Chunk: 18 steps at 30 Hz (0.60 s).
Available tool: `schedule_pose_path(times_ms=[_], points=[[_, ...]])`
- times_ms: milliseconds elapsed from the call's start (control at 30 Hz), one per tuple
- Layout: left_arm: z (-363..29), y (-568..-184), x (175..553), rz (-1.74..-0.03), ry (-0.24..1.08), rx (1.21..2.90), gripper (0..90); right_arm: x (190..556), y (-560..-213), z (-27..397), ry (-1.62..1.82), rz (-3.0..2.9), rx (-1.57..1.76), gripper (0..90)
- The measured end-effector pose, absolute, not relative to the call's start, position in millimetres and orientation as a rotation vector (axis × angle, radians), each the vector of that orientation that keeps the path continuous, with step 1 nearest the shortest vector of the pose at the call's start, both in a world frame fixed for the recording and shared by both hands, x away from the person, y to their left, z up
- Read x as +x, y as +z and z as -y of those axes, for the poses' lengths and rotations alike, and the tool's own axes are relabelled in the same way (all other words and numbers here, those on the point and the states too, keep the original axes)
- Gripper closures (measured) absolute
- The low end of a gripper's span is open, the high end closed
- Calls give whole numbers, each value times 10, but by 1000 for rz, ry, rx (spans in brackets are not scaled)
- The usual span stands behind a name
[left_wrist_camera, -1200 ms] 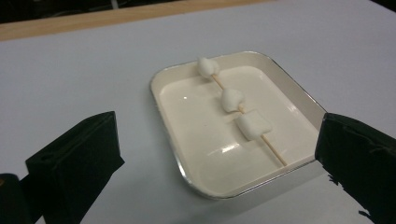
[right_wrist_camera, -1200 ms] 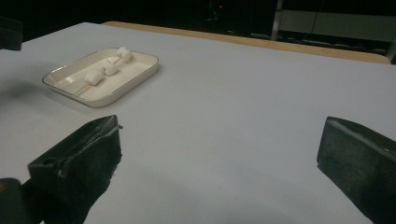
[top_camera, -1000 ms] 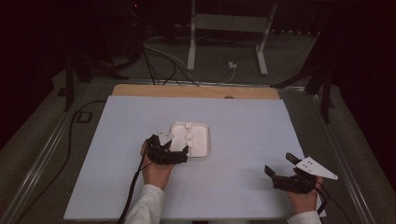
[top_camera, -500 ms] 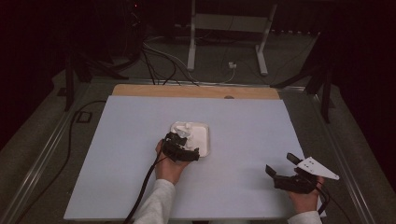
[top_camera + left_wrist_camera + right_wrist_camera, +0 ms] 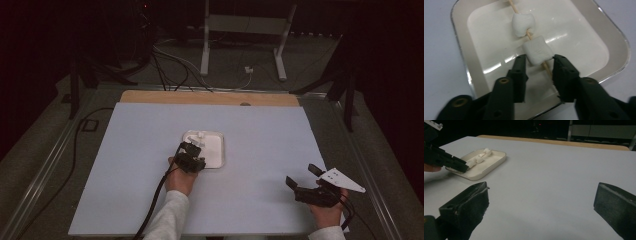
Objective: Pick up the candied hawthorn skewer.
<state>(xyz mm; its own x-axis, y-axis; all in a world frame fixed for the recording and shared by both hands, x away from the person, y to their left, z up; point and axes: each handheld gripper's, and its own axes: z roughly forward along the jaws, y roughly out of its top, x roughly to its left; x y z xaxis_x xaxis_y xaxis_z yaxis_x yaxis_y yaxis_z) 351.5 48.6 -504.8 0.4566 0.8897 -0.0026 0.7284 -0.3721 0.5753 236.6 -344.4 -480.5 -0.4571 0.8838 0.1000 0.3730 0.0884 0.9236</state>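
Pale blue-white board point(image 5: 125, 165) covers the table under dim light, a strip of wood showing at its far edge. Near its middle sits a white tray point(image 5: 461, 50), and in the tray lies a thin wooden skewer point(image 5: 530, 35) threaded through two marshmallows. The nearer marshmallow point(image 5: 537, 51) sits between the tips of the left gripper point(image 5: 537, 61), whose jaws have just been closing; they now flank its lower end and look to be touching it, though a firm squeeze cannot be told. The farther marshmallow point(image 5: 523, 23) lies just beyond it on the same skewer. The right gripper point(image 5: 305, 176) rests well apart near the board's right edge, jaws spread wide and holding nothing.
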Motion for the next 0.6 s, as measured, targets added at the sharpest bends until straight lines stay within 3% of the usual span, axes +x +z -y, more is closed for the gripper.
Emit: schedule_pose_path(times_ms=[100,233,467,600], points=[[-537,-5035,3531,-1370,425,2215,751,2366,-4806,3444,1357,-1878,1236,0],[-580,-5024,3541,-1384,441,2229,763,2367,-4807,3448,1358,-1876,1240,0],[-629,-4993,3520,-1391,401,2277,646,2374,-4815,3462,1370,-1872,1257,0],[-639,-4983,3536,-1387,373,2287,754,2375,-4815,3460,1371,-1873,1260,0]])
